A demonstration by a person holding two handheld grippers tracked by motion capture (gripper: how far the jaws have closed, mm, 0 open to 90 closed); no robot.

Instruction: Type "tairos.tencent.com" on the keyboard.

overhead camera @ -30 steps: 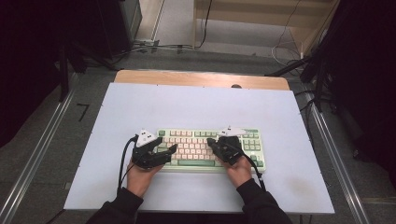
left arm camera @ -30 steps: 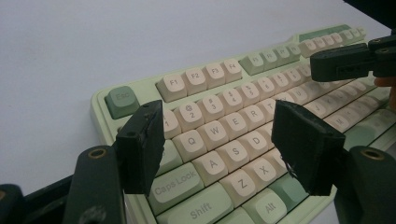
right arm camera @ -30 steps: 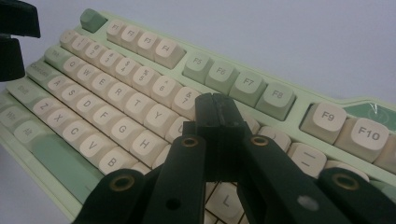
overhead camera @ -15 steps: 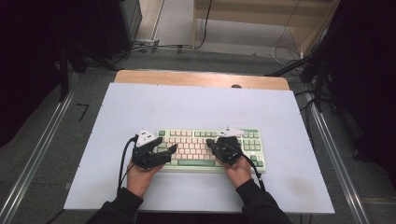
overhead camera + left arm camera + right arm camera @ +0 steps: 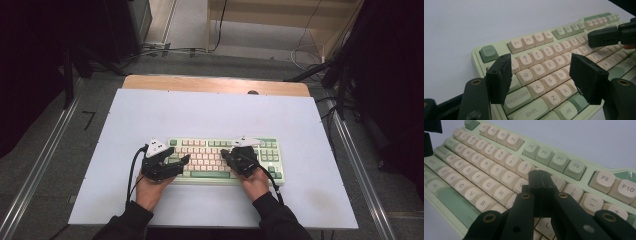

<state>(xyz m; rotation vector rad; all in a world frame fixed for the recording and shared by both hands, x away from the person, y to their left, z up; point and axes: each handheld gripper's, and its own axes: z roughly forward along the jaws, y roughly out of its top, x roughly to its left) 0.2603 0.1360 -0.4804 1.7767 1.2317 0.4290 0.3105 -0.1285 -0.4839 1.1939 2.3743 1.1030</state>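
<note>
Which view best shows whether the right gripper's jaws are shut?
The right gripper view: the right gripper has its two pads pressed together over the keyboard. The left gripper view catches it side-on at the far edge; the high view shows its dark body from above.

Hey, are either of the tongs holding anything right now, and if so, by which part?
Nothing is held. The left tongs stand open over the keyboard with no key gripped; the right tongs are shut on themselves above the keys.

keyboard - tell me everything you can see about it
The keyboard looks plastic, with a pale green case, cream letter keys and green Esc, function and modifier keys. It lies flat on the white table, near the person's edge. The shut right hand-held gripper is low over the keys right of Y and H; contact is hidden.
</note>
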